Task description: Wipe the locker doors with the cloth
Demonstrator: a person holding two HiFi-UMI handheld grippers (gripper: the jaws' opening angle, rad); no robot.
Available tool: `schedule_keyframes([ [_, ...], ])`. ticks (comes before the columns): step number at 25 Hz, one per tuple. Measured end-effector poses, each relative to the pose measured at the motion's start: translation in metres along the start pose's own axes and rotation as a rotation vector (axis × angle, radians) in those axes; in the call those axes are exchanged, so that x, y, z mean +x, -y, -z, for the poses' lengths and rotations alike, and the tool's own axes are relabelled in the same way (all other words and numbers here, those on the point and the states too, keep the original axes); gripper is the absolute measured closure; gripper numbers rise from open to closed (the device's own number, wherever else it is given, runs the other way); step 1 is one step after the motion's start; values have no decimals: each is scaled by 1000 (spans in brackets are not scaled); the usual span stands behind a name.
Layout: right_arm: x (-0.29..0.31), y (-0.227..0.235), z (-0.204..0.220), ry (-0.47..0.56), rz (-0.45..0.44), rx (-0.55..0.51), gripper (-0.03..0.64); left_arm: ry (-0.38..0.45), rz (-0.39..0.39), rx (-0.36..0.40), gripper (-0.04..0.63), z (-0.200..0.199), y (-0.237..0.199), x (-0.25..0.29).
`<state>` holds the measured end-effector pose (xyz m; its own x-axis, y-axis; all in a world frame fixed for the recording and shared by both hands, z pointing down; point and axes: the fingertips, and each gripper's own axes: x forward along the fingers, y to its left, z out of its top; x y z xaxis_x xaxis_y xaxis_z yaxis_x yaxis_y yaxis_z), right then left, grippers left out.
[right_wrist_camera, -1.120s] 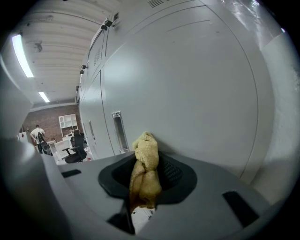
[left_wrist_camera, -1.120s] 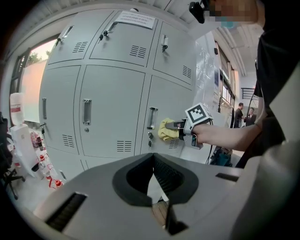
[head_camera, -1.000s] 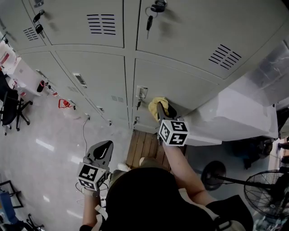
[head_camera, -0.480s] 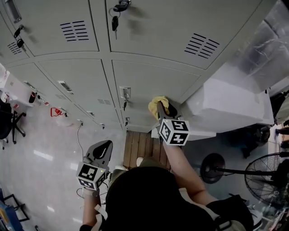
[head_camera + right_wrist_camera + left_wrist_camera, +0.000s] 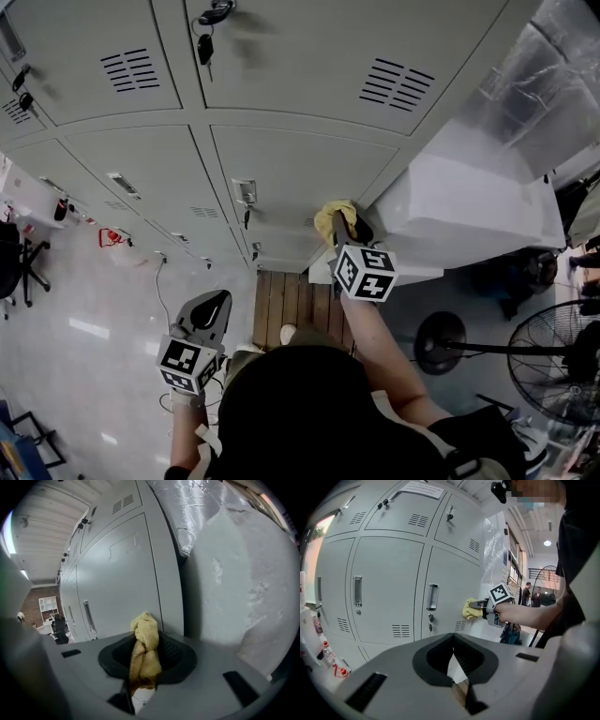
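A yellow cloth [image 5: 332,218] is pressed against the lower right part of a grey locker door [image 5: 300,173], close to its right edge. My right gripper [image 5: 343,231] is shut on it, with its marker cube just behind. In the right gripper view the bunched cloth [image 5: 144,645] fills the jaws of the right gripper [image 5: 145,639], with the door [image 5: 119,583] straight ahead. My left gripper [image 5: 219,304] hangs low at the left, shut and holding nothing, away from the lockers. The left gripper view looks past the left gripper [image 5: 453,641] to the cloth [image 5: 469,609] on the door.
A white wrapped block [image 5: 469,202] stands directly right of the lockers, with silver foil [image 5: 553,75] above it. A standing fan [image 5: 553,370] is at the lower right. Wooden slats [image 5: 289,305] lie at the locker foot. Keys [image 5: 204,39] hang from an upper door. An office chair [image 5: 14,267] stands far left.
The cloth and my right gripper have slid right across the door, away from its latch and toward the white block. The head view has turned right. My left gripper has stayed put.
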<state>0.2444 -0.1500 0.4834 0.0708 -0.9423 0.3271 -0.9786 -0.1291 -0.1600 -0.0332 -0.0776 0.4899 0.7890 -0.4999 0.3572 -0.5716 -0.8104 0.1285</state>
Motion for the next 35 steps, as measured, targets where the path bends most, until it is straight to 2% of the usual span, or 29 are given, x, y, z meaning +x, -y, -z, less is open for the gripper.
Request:
schedule_keyframes([
  [13, 11, 7, 31, -67, 7, 62, 511, -18, -41, -16, 588, 11, -1, -12],
  [24, 35, -34, 50, -114, -94, 64, 511, -17, -118, -44, 588, 24, -11, -38],
  [35, 62, -85, 66, -112, -228, 107, 512, -30, -204, -80, 588, 39, -26, -64],
])
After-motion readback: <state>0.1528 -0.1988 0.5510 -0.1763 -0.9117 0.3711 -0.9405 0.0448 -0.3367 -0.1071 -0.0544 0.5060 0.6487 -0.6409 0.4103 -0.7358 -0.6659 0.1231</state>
